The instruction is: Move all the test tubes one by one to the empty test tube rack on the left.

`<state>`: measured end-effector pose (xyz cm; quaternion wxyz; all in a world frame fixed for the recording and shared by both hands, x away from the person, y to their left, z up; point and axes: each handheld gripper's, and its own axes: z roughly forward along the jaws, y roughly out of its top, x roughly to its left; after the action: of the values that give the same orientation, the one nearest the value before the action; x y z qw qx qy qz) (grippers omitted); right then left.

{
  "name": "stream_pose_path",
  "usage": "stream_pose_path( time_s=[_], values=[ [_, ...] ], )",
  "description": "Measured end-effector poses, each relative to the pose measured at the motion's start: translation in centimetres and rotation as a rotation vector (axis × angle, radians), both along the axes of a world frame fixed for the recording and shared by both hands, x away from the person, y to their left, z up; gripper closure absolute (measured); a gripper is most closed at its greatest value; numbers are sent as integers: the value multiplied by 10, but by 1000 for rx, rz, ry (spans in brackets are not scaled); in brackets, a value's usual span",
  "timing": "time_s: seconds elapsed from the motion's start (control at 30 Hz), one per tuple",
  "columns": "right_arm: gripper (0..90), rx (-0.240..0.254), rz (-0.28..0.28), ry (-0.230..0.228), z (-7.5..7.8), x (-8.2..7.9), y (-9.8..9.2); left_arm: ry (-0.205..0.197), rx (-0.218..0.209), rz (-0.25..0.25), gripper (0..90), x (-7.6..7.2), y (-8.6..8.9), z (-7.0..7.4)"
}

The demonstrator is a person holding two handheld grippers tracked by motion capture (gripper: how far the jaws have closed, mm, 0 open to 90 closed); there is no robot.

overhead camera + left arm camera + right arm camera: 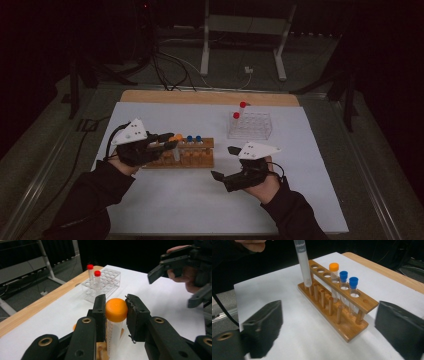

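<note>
My left gripper (169, 140) is shut on a clear tube with an orange cap (116, 309), the jaws clamping just below the cap. In the right gripper view the tube's body (302, 262) hangs upright, its lower end at the near end of a wooden tube rack (348, 327). The rack (202, 159) holds another orange-capped tube (334, 267) and two blue-capped tubes (348, 282). My right gripper (224, 162) is open and empty to the right of the rack, its jaws wide apart (329, 332).
A clear plastic rack (250, 126) with two red-capped tubes (93, 270) stands behind the wooden one. All rest on a white mat (300, 200) over a wooden table (210, 96). Cables and a metal stand lie on the floor beyond.
</note>
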<state>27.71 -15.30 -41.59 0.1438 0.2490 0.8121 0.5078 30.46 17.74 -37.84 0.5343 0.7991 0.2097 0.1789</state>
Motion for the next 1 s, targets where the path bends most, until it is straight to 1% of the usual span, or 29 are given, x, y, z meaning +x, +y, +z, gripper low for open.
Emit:
stream_pose_path(
  time_s=[0.03,0.17,0.2,0.27,0.33,0.5,0.6,0.77,1.0],
  values=[
    [40,4,-3,-1,0,0,0,-3,-1,8,720,2,2,1],
    [0,14,24,-10,1,-1,-3,-8,-6,41,720,9,7,2],
    [0,24,31,-10,1,-2,-3,-13,-4,53,720,11,7,2],
    [0,22,32,-20,1,-2,-4,-12,-4,67,720,15,10,3],
    [0,30,36,-18,1,-2,-5,-15,-4,85,720,20,12,3],
    [0,27,32,-33,2,-3,-7,-14,-11,127,720,32,15,-1],
    [0,26,33,-37,2,-3,-7,-3,-23,145,719,39,17,-5],
    [0,21,32,-39,2,-3,-9,7,-17,163,719,47,15,-15],
    [0,20,32,-31,0,-2,-11,36,-11,163,720,52,11,-33]
  ],
)
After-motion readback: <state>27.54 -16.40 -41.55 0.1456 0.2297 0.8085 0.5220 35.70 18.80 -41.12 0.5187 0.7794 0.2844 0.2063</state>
